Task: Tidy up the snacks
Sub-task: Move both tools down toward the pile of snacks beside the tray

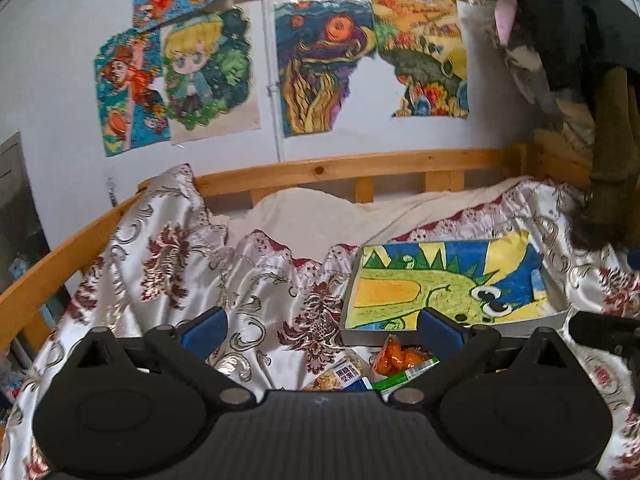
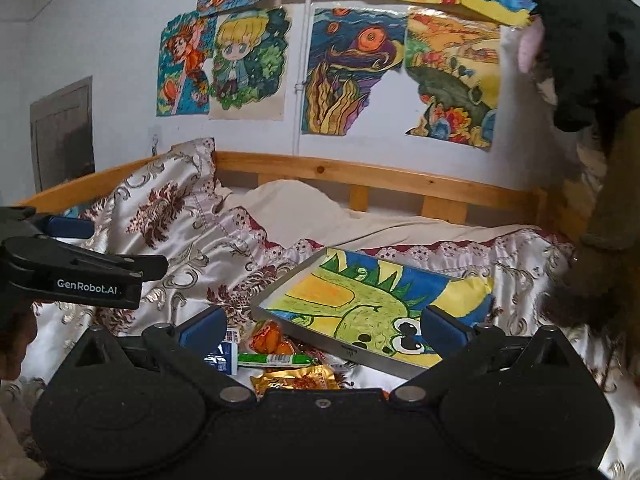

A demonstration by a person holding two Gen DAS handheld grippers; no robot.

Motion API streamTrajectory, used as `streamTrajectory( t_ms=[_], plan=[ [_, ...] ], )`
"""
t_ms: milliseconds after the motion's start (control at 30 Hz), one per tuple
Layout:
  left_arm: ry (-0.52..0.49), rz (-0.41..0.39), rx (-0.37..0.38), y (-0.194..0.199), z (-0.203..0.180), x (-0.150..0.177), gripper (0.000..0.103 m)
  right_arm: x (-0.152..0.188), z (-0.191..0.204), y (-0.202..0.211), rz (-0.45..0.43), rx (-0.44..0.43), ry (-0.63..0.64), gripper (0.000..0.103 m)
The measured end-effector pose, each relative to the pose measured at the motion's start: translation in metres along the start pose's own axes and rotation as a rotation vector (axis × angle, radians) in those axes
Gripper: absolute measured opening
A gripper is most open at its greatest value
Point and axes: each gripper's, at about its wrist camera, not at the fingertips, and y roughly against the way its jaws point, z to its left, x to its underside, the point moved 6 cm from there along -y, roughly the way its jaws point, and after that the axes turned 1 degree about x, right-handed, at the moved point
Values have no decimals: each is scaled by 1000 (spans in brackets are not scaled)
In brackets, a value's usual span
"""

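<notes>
Satin, silvery-white and woven with dark red floral scrolls, covers the bed (image 2: 192, 248) in rumpled, glossy folds. A pale wooden rail (image 2: 360, 176) runs along its far side, under a white wall pasted with torn, bright crayon drawings (image 2: 344, 68).

My left tongs (image 1: 320, 330) hover above the cloth with their blue padded fingers (image 1: 206, 326) spread wide apart and nothing between them. My right tongs (image 2: 322, 330) stand the same way, wide apart and empty. From the right wrist view, the black plastic body of the left tongs shows at the left edge, printed with white lettering.

A shallow grey rectangular tray (image 2: 320, 342) lies on the bedspread, lined with a crayon drawing of a green dinosaur (image 2: 360, 312) on blue and yellow. No snacks show inside it.

The snacks sit in a small heap on the cloth just in front of the tray's near edge, low between the fingers of both tongs. There is a crinkly clear pack of orange pieces (image 2: 270, 340), a slim green and white tube-shaped stick (image 2: 276, 360), a small blue and white box (image 2: 224, 356), and a shiny gold foil packet (image 2: 304, 380) nearest my right tongs. In the left wrist view a printed nut packet (image 1: 340, 374) lies beside the orange pack.

Dark clothing (image 2: 588, 40) hangs at the upper right.
</notes>
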Motion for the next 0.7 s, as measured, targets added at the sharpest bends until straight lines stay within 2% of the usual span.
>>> streamTrajectory(
  t_ms=[133,267,433,533,633,700],
  plan=[
    [-33,44,6,-26,-2,17,103,10,-7,-26,9,-19,13,102],
    [-69,91,17,-48,3,27,103,30,-15,-49,18,-80,-33,102],
    [-136,137,145,-73,5,32,103,57,-12,-70,106,-194,-7,102],
    [-172,179,181,-83,2,42,103,70,-4,-79,176,-240,44,102],
    [-206,227,211,-86,-5,54,103,79,3,-85,205,-241,120,102],
    [-227,255,255,-86,-14,62,103,89,6,-91,257,-236,176,102]
  ],
)
